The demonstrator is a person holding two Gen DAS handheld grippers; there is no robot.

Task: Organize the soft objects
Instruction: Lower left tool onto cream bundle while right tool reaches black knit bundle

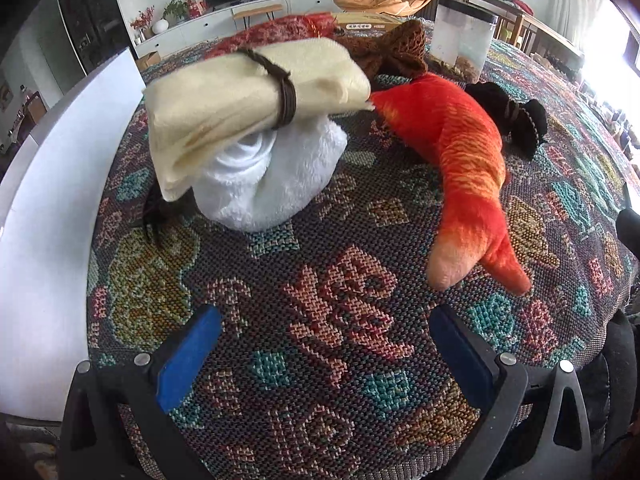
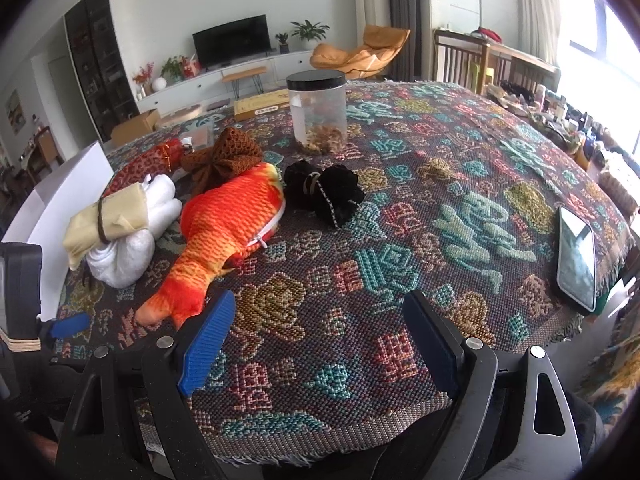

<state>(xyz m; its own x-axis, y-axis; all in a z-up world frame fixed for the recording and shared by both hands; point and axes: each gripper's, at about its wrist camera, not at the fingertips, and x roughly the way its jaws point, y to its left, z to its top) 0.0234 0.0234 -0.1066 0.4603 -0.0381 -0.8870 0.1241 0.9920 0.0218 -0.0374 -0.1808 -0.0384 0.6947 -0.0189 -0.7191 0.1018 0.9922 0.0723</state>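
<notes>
A cream cloth bundle (image 1: 248,92) tied with a brown cord lies on top of a rolled white fluffy towel (image 1: 276,176). An orange plush fish (image 1: 456,160) lies to their right, its tail toward me. Behind are a black tied cloth (image 1: 508,116), a brown knitted cloth (image 1: 392,52) and a red leopard-print plush (image 1: 280,30). My left gripper (image 1: 324,356) is open and empty above the woven tablecloth, short of the towel. My right gripper (image 2: 320,344) is open and empty, just right of the fish tail (image 2: 168,300). The same pile shows in the right view (image 2: 120,220).
A white box (image 1: 48,208) stands at the table's left edge. A clear jar (image 2: 318,112) with a black lid stands at the back. A phone (image 2: 576,256) lies near the right edge. A flat yellow box (image 2: 260,105) lies at the far edge.
</notes>
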